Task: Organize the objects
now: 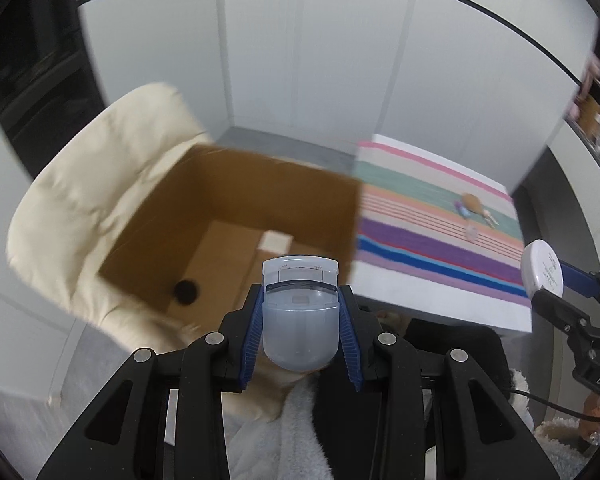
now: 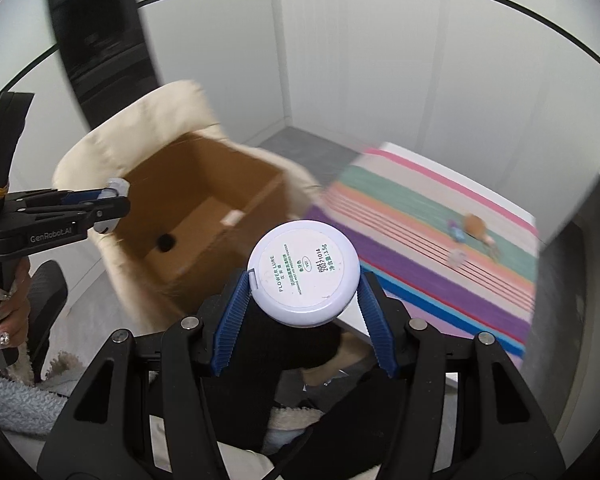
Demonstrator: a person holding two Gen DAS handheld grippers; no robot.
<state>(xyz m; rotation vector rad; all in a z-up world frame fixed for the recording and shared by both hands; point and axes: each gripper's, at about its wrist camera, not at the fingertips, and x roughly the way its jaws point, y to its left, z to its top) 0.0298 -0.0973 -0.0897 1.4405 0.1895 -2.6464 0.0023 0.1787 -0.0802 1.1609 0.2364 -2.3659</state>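
Two grippers are loaded: the left gripper [image 1: 300,316] clamps a translucent eyelash curler [image 1: 299,312] at lower centre of its view, and the right gripper [image 2: 306,300] squeezes a round white powder compact [image 2: 304,273] by its rim. Both hang near the open cardboard box [image 2: 204,216] on a cream cushioned chair [image 2: 140,128], left of the striped tablecloth [image 2: 432,248]. Best, I judge, to carry each item fully over the box mouth and lower it before letting go. The compact's label reads "FLOWER LURE"; the left tool reads "GenRobot.AI".
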